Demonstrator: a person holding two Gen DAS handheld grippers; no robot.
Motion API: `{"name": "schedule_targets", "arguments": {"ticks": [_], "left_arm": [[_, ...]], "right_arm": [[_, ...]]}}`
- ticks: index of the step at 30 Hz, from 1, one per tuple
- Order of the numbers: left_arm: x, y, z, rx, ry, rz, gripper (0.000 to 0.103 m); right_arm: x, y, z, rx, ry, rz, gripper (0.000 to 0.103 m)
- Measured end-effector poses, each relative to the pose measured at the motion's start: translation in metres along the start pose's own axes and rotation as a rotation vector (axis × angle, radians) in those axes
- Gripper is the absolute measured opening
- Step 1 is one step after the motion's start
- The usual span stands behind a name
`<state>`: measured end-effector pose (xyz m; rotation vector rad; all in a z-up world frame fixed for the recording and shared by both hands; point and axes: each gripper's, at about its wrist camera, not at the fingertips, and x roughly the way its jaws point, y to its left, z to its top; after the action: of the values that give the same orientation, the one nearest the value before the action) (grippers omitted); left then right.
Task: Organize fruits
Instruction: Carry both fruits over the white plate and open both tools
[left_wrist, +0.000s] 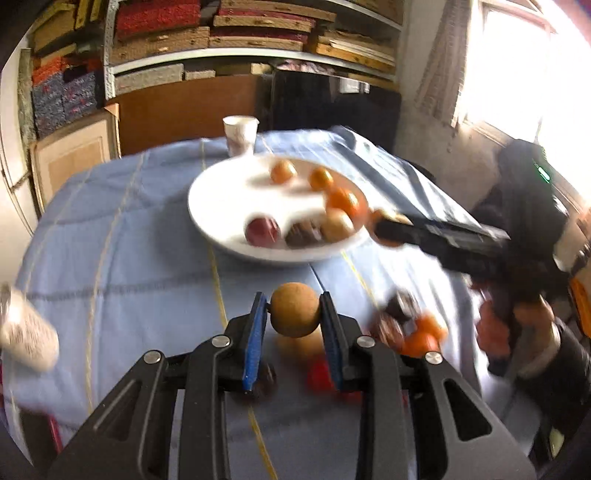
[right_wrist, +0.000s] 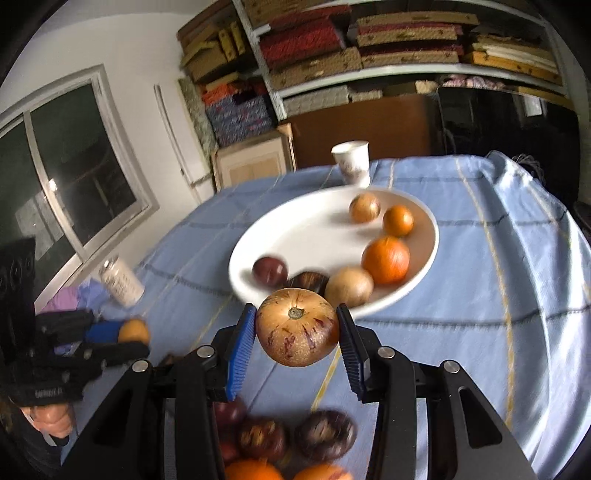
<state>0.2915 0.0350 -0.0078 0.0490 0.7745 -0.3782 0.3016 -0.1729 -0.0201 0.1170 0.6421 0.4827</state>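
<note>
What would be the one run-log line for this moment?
left gripper: shut on brown fruit | right gripper: shut on streaked fruit | plate: six fruits

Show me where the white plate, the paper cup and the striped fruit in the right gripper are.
white plate (right_wrist: 295, 236), right wrist view, on its bare inner surface.
paper cup (right_wrist: 352, 162), right wrist view, on the middle of its side wall.
striped fruit (right_wrist: 297, 328), right wrist view, on its top near the stem.

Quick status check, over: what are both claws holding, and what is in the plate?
Left claw shut on small round brown fruit. Right claw shut on tan purple-streaked round fruit. White round plate ahead, six fruits in. Path clear.
</note>
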Motion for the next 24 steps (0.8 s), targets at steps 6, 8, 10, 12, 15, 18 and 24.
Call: {"name": "schedule_targets", "arguments": {"ticks": [6,8,10,12,15,18,24], "left_arm": [[0.055,0.019,0.059,-0.074,0.01,0.055,0.028],[0.076,0.026,0.075,-0.097,0.033,0.066,0.028],[0.097,0.033,0.091,-0.113,0.053,0.106,0.028],[0.118,0.039,0.102,-0.12,0.079,0.136,0.028],[0.141,0.049,0.107,-0.141,0.128,0.164,0.029],[0.148,0.057,0.107,-0.162,0.155,0.168,0.04],[0.109,0.056,0.098,-0.169,0.069,0.179,0.073]], "right_arm": [[0.016,-0.006,0.031,-0.024,-0.05,-0.051,0.044],[0.025,-0.007,0.041,-0.033,-0.054,-0.064,0.044],[0.038,-0.01,0.048,-0.029,-0.045,-0.066,0.044],[0.052,-0.013,0.053,-0.025,-0.025,-0.067,0.044],[0.071,-0.02,0.055,0.003,0.005,-0.058,0.044],[0.081,-0.023,0.056,0.025,0.02,-0.041,0.044],[0.087,-0.022,0.058,0.017,0.025,-0.038,0.044]]}}
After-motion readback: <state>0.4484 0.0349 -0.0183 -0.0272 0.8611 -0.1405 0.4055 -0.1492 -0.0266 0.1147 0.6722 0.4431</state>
